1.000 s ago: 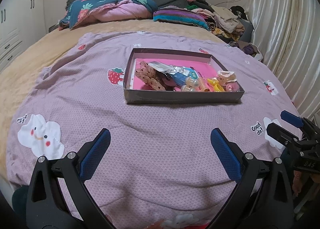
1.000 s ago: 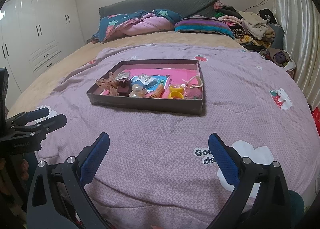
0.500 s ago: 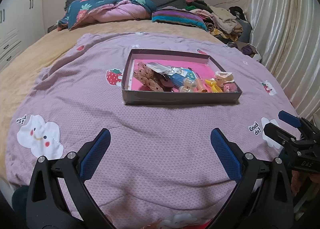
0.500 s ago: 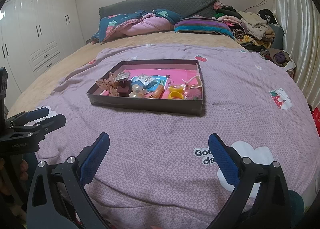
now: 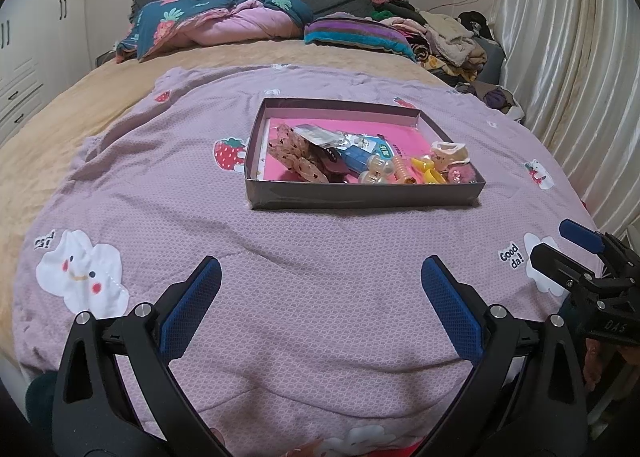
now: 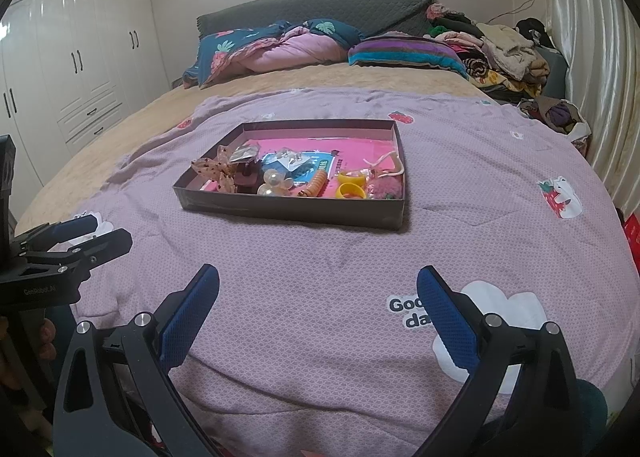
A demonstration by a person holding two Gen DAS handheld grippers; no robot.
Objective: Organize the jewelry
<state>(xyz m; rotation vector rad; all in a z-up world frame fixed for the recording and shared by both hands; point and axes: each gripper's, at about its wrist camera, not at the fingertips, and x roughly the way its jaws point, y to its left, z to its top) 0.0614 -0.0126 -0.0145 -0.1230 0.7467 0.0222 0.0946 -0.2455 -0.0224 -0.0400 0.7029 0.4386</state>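
While both the left gripper (image 5: 320, 297) and right gripper (image 6: 318, 297) hang spread and empty near the quilt's (image 5: 320, 249) edge, the jewelry tray (image 5: 360, 199) sits farther out mid-bed, so sorting looks unstarted and next calls for a reach forward.

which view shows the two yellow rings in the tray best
The right wrist view: the two yellow rings lie near the camera-side wall of the tray, and both open loops read clearly. In the left wrist view the yellow rings sit farther right, crowded by the orange coil.
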